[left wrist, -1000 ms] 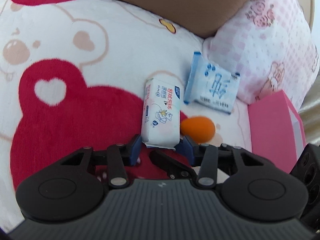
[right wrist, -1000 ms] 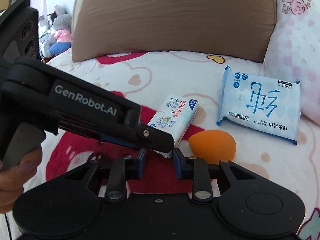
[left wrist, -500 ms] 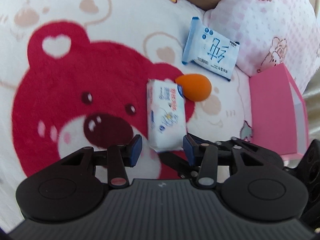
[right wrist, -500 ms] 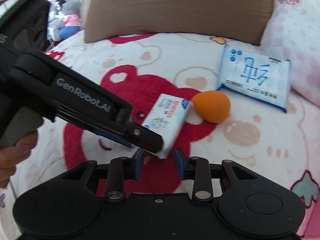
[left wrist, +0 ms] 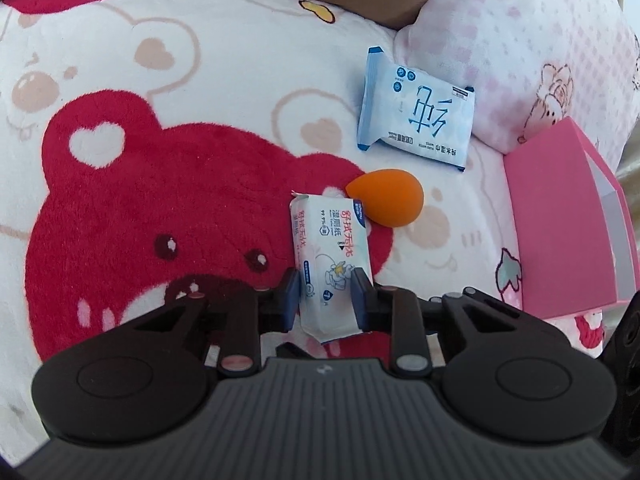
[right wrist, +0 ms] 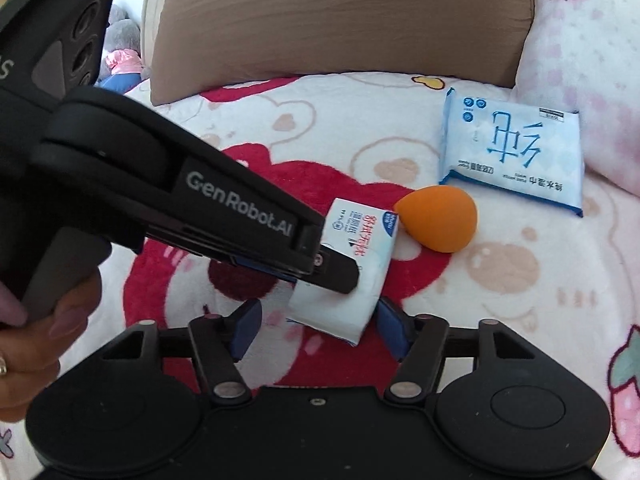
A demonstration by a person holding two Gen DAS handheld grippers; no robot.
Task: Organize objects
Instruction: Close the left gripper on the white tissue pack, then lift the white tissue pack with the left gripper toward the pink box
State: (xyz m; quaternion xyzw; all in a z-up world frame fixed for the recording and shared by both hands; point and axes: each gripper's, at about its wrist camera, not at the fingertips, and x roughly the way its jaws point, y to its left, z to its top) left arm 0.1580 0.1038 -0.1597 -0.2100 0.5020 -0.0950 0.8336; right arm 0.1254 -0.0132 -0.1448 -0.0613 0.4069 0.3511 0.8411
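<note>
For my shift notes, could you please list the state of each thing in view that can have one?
left gripper: jaws just closed, shut on the small tissue pack.
right gripper: jaws just opening, open, pack end between them.
small tissue pack: held, sealed.
blue wipes pack: lying flat, untouched.
orange sponge: lying on the blanket beside the tissue pack.
pink box: open side showing.

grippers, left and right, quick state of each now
Left gripper: shut on the small wipes pack.
Right gripper: open, its jaws just widened around that pack's near end, pads not pressing.
</note>
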